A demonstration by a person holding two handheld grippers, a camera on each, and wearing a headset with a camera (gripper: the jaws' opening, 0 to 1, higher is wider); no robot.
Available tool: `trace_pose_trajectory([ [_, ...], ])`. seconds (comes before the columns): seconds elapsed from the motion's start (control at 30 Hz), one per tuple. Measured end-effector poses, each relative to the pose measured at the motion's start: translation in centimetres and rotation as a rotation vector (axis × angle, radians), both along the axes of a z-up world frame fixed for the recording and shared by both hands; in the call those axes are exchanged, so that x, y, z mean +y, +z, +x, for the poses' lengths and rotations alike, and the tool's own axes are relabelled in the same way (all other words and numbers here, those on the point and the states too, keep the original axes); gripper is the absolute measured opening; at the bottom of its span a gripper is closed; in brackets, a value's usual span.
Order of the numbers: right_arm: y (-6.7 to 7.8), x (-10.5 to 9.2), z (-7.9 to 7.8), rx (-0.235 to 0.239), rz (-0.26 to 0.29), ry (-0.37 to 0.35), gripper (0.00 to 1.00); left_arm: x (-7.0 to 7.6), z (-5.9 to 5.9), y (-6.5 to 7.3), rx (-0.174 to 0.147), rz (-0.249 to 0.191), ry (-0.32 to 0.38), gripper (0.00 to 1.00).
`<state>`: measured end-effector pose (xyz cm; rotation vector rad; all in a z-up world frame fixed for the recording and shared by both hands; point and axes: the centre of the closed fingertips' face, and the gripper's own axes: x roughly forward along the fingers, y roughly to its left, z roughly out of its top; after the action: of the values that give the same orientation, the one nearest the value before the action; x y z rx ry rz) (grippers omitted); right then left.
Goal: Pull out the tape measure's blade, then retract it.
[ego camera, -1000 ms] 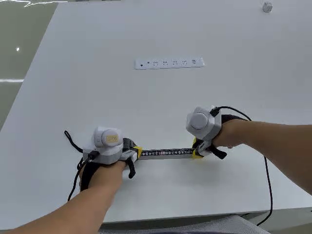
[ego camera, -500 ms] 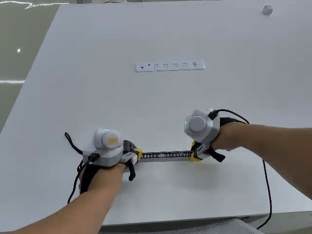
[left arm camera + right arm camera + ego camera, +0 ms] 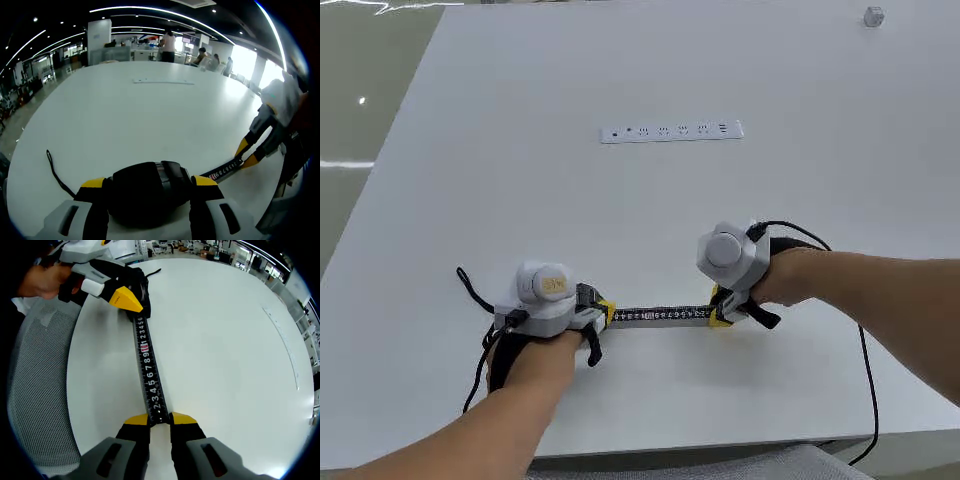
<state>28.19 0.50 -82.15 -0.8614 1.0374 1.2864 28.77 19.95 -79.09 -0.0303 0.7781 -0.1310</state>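
Black tape measure; blade drawn out, white numerals

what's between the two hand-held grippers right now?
The tape measure's blade, stretched from the case held by the left hand-held gripper to the right hand-held gripper, over the table. Clearest in the right gripper view.

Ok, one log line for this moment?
blade: pulled out, straight | left tool: shut on tape measure | right tool: shut on blade end
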Motion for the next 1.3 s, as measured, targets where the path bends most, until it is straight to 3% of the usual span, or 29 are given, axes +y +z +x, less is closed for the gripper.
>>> trace_pose_trajectory([
  [1.3, 0.1, 2.0, -0.2, -0.006, 0.027, 0.022, 0.15, 0.0, 0.1, 0.1, -0.004, -0.002, 0.0, 0.62],
])
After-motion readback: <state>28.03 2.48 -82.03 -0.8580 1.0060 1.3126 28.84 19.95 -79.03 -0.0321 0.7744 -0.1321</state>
